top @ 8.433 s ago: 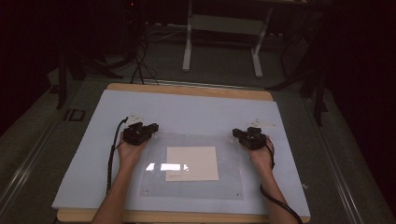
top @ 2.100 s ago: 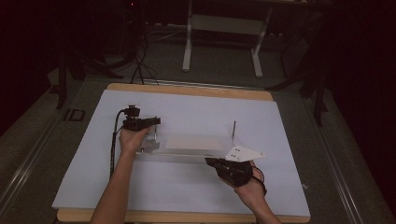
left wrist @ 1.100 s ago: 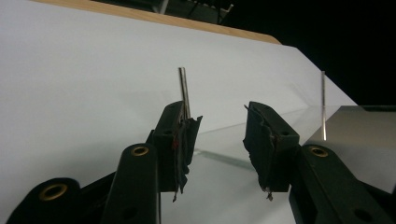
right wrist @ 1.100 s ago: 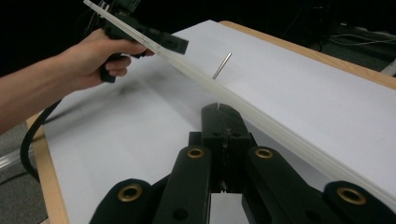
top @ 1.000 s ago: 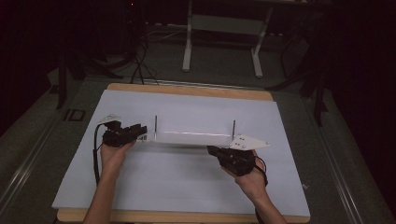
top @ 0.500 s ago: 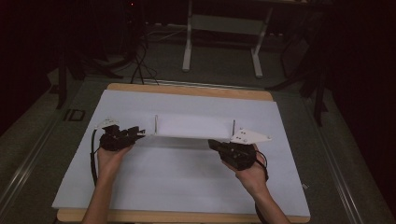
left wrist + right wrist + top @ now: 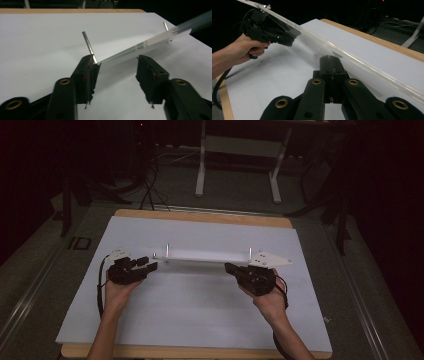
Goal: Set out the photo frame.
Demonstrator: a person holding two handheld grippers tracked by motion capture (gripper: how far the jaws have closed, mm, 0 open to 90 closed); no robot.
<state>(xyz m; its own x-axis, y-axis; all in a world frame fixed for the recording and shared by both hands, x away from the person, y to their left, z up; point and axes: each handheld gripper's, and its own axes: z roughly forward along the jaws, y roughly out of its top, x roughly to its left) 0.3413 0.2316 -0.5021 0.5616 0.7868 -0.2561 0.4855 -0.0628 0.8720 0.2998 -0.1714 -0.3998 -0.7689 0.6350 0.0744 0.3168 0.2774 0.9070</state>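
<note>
A clear acrylic plate (image 7: 207, 256) with thin metal pins (image 7: 167, 251) hangs edge-on above the white mat (image 7: 200, 320). My right gripper (image 7: 231, 268) is shut on its right lower edge; in the right gripper view the jaws (image 7: 331, 60) are together under the plate (image 7: 362, 65). At the plate's left end, my left gripper (image 7: 150, 266) is open. In the left gripper view the plate's edge (image 7: 140, 46) runs between the spread jaws (image 7: 116, 66), its corner and a pin (image 7: 88, 46) against the left jaw's tip.
The white mat covers a wooden table (image 7: 200, 216) with its far edge bare. A metal stand (image 7: 237, 150) and cables (image 7: 150, 190) sit on the dark floor beyond. In the right gripper view the other hand with its gripper (image 7: 269, 32) is at the plate's far end.
The plate lay flat on the mat 8.4 s ago; it is now lifted and turned edge-on. The left gripper moved left to the plate's end and has opened.
</note>
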